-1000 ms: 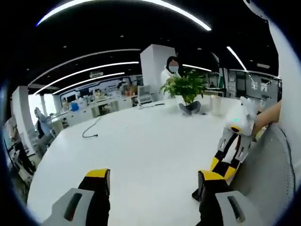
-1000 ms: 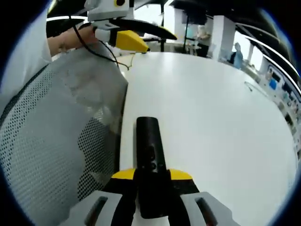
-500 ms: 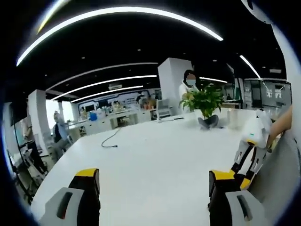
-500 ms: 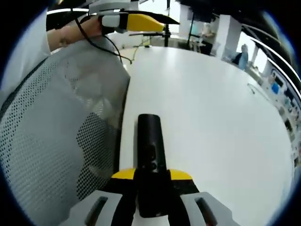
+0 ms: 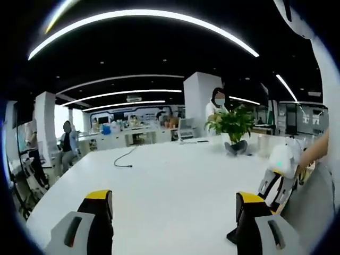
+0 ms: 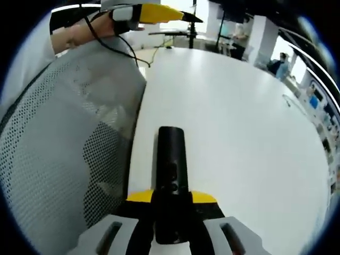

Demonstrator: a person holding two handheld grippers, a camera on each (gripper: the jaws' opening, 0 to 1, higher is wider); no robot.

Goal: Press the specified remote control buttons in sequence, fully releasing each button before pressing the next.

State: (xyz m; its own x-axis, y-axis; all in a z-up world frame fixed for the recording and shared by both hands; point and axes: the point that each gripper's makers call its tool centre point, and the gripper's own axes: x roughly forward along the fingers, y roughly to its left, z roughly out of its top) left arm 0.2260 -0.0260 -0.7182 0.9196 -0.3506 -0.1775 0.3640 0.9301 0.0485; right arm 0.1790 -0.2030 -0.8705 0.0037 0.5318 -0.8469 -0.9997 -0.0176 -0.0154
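My right gripper (image 6: 171,204) has its jaws clamped on the remote control (image 6: 171,180), one yellow-tipped jaw on each long side, so the holding part looks done. The pressing, as far as I can judge, has not begun: my left gripper (image 5: 172,204) has its jaws wide apart with nothing between them, raised over the bench (image 5: 175,180) and aimed out across the room, not down at any button. What is left, I think, is the whole sequence, one press and a full release at a time.

The remote is a slim black bar with a rounded far end, held out over the white bench near its edge, beside the grey mesh fabric (image 6: 58,154) (a chair back or the like, I can't say which). Along its middle runs a short row of small dark buttons, too faint against the black body for me to count or read. In the left gripper view my right gripper shows at the right side, low, close to the bench. A potted plant (image 5: 234,125) and a loose cable (image 5: 125,158) sit well away, far across the bench.
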